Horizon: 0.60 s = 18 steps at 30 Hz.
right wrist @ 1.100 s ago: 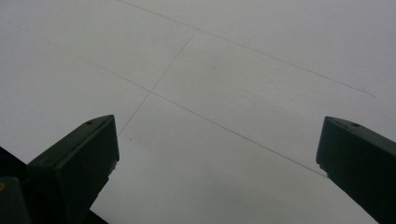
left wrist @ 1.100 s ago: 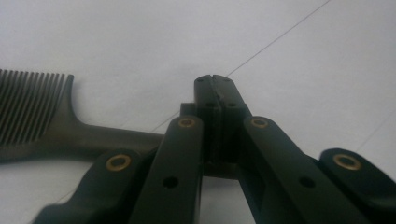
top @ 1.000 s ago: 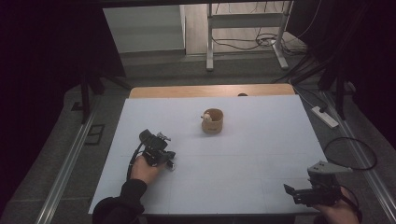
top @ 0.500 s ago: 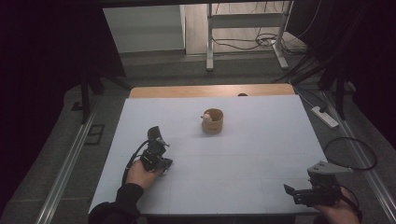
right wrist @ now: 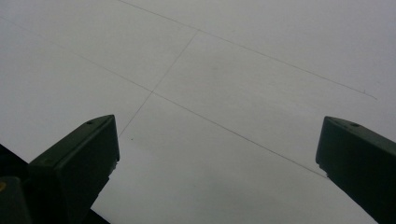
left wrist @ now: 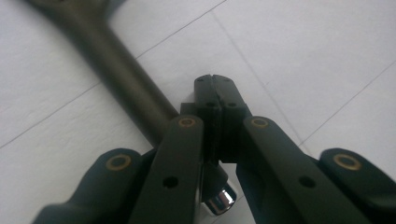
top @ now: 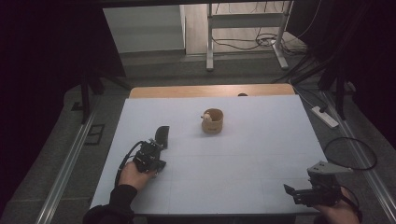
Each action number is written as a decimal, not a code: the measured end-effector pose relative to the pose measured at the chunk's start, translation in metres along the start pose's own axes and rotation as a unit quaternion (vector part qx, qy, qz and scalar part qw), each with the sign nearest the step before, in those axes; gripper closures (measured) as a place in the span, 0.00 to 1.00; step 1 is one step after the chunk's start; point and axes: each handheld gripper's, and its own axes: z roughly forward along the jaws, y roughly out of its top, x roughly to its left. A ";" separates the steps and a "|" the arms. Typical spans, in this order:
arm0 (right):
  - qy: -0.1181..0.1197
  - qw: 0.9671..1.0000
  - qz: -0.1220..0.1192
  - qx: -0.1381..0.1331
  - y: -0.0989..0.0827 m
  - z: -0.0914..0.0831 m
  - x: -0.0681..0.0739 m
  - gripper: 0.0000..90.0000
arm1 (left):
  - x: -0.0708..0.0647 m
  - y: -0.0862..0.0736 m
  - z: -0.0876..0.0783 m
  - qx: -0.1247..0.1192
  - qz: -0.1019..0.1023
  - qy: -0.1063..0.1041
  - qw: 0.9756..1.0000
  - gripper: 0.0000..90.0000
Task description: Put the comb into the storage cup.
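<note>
Set on table (top: pixel 243 163): cup (top: pixel 213 121) behind centre; spatula (top: pixel 162 136) to its front-left, left gripper (top: pixel 156 150) at its handle; right gripper (top: pixel 290 192) at front-right corner, well apart.

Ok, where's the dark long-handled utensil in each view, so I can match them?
High view: dark long-handled utensil left of centre, rising from the left tongs.
Left gripper view: its handle runs from top left down beside the shut tongs.
Right gripper view: open right tongs over tabletop.
Shared landmark: white tabletop with thin seam lines.
</note>
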 end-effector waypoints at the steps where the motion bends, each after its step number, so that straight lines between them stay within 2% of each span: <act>1: 0.000 1.000 0.000 0.000 0.000 0.000 0.000 0.00 | 0.000 0.000 0.000 0.000 0.000 0.000 1.000 0.98; 12: 0.000 1.000 -0.001 0.000 0.000 0.000 0.000 0.00 | 0.018 -0.008 -0.006 -0.009 -0.027 0.015 1.000 0.98; 18: 0.000 1.000 -0.002 0.001 0.000 0.000 0.000 0.00 | 0.019 -0.008 -0.006 -0.011 -0.027 0.014 0.999 0.98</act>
